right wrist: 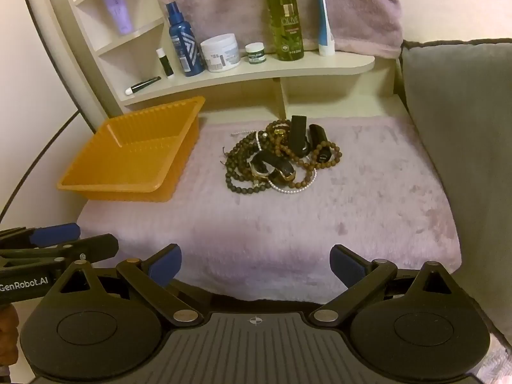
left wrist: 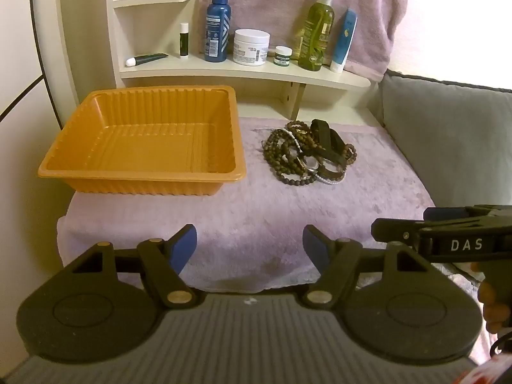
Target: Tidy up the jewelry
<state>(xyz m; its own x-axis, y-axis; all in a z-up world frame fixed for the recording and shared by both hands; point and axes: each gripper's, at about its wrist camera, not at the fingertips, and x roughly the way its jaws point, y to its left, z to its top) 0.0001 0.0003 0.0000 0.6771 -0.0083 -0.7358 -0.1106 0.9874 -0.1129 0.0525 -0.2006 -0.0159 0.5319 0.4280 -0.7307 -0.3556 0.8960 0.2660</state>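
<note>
**First pick from the jewelry pile: approach and grasp**

I hold both tools low at the near edge of the surface, angled down toward the work. My left tool [left wrist: 249,246] stands with its jaws spread wide and nothing between them. My right tool [right wrist: 256,264] is likewise fully spread and empty.

The jewelry pile [right wrist: 278,158] lies on the lilac towel [right wrist: 288,230] toward the back, well apart from both tools. It is a tangle: dark bead strands, a white pearl strand [right wrist: 292,188], a watch [left wrist: 309,163] and black straps overlapping. The orange tray [left wrist: 144,137] sits just to the left of the pile, empty, not touching it.

Procedure, as I judge it:

1. Bring the right tool to the pile, since it faces it squarely.
2. Choose a piece on top or at the edge; the pearl strand at the near rim looks the freest.
3. Close on one strand only, then lift slowly, as tangled loops will likely drag neighbours.
4. Keep the left tool ready to pin the remaining pile.
5. Release low inside the tray.
</note>
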